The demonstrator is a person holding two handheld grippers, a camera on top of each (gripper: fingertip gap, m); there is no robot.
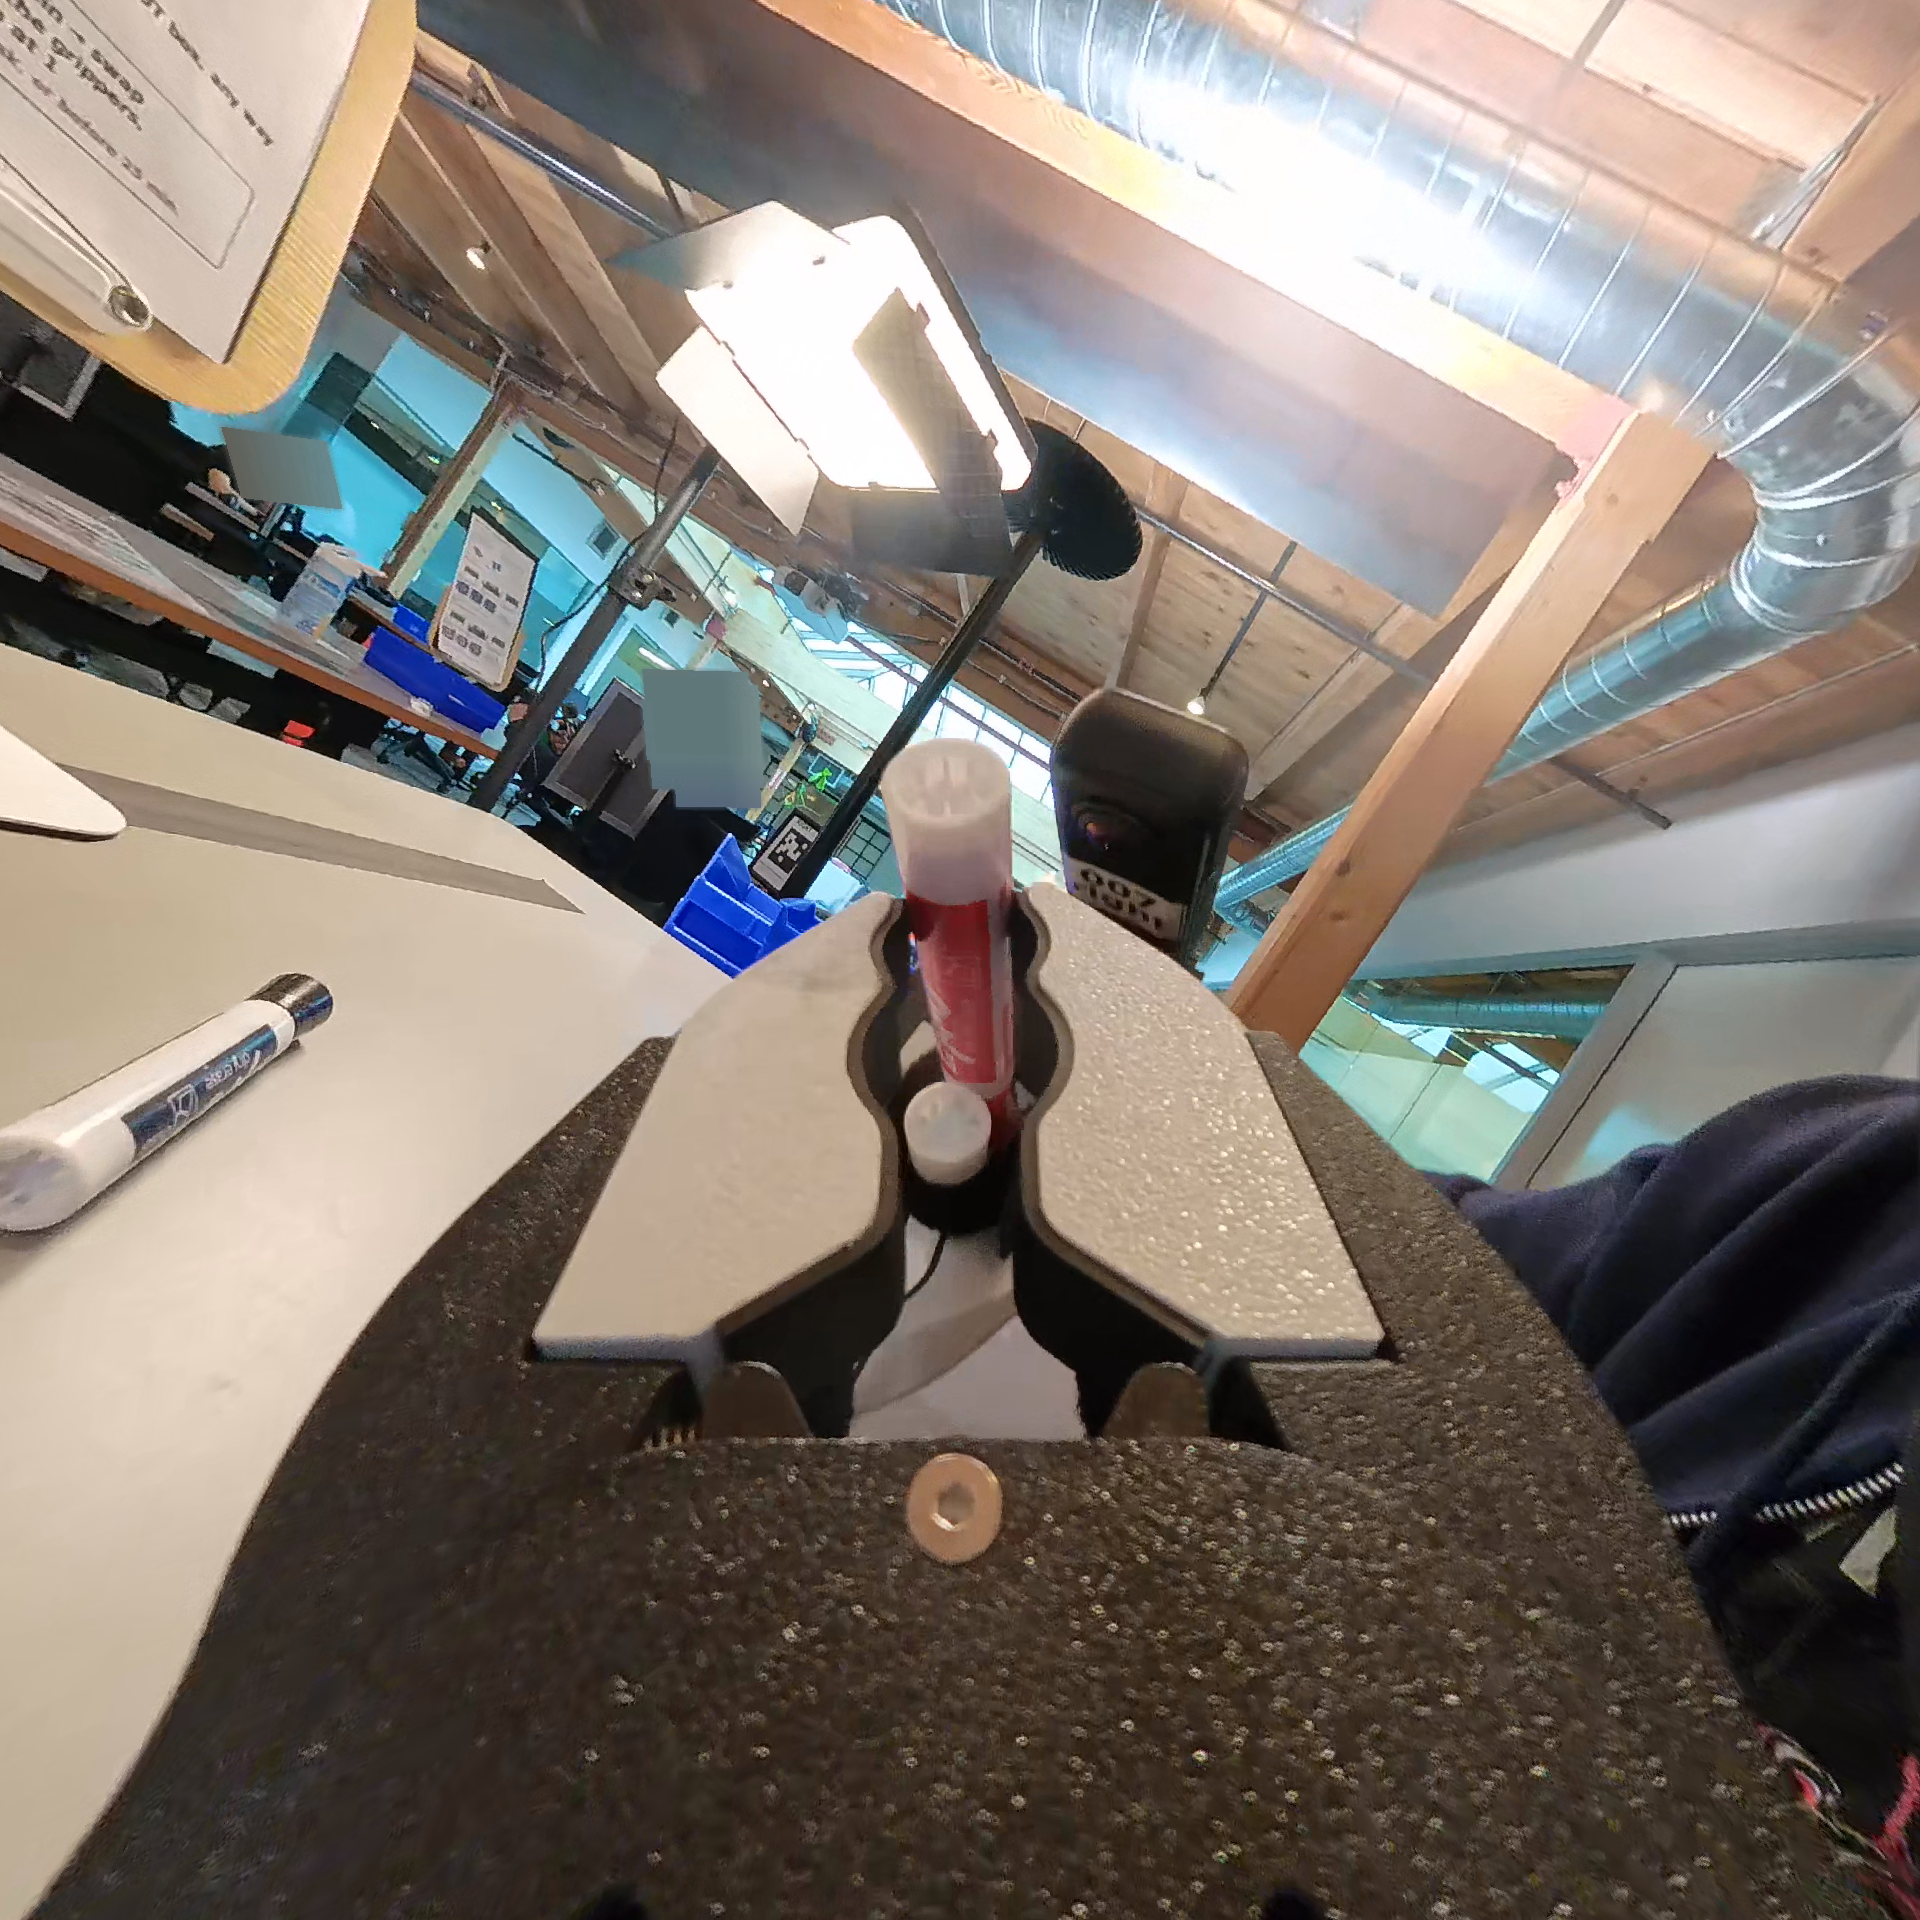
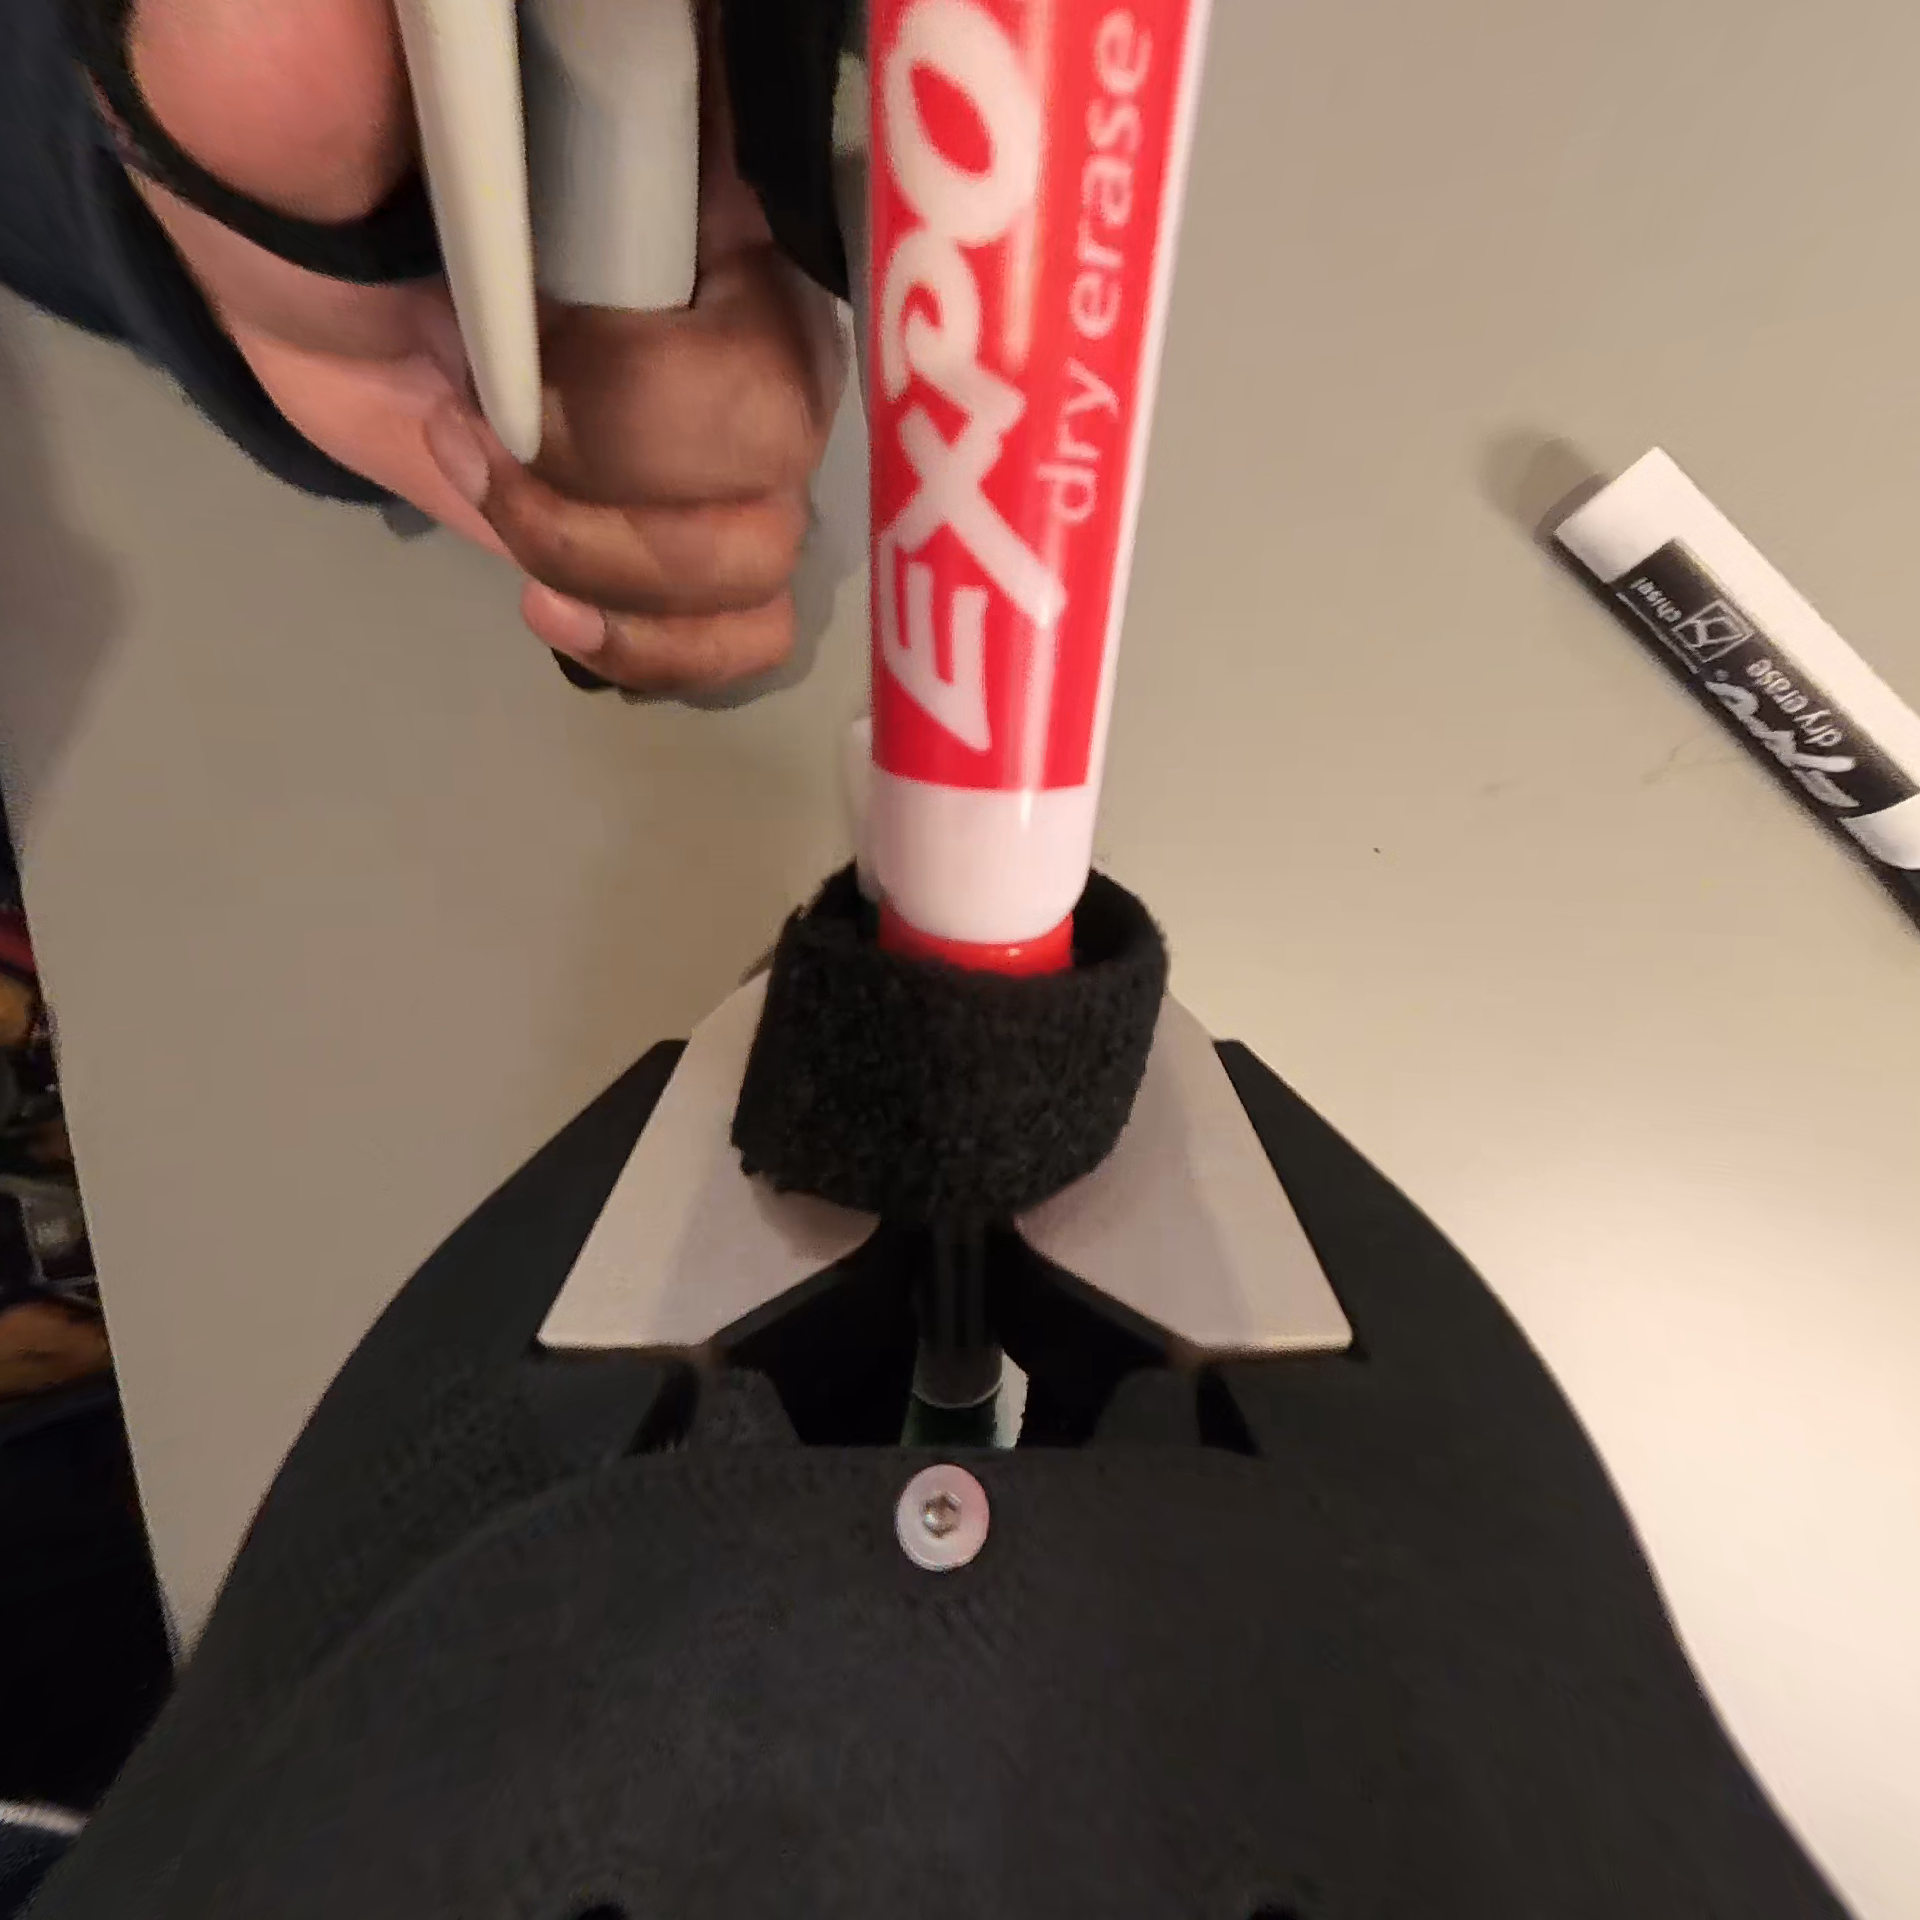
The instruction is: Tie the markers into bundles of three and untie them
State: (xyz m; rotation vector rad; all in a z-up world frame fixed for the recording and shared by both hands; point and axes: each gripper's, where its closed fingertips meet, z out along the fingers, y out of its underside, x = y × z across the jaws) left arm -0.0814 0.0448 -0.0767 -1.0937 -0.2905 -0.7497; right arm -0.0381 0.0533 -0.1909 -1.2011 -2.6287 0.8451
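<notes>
Left wrist view: the left gripper (image 1: 956, 997) is clenched on a red marker (image 1: 966, 997), which stands up between the scalloped inner edges of its jaws, white end pointing up and away. A second white marker end (image 1: 945, 1132) sits lower in the gap, so at least two markers are bundled here. The jaw plates are pale grey with a pebbled finish; the body is rough black plastic. A black-capped marker (image 1: 156, 1101) lies loose on the smooth pale table (image 1: 312, 1299) at the near left, well apart. Risk, as I judge it: the glossy round barrel could slip or twist in the grip if the other gripper pulls hard along it.

Right wrist view: the right gripper (image 2: 940, 1101) is closed on a fuzzy black strap (image 2: 945, 1091), a soft hook-and-loop-looking band wrapped around the red marker's (image 2: 997, 416) cap end. The person's hand (image 2: 644, 520) holding the other tool is at the far left. A black-labelled marker (image 2: 1766, 707) lies on the table (image 2: 1351, 312) at the right. Here the strap could slide off the tapered cap rather than peel open, or drag the markers out of the opposite grip; the loose third marker would then remain unbundled.
</notes>
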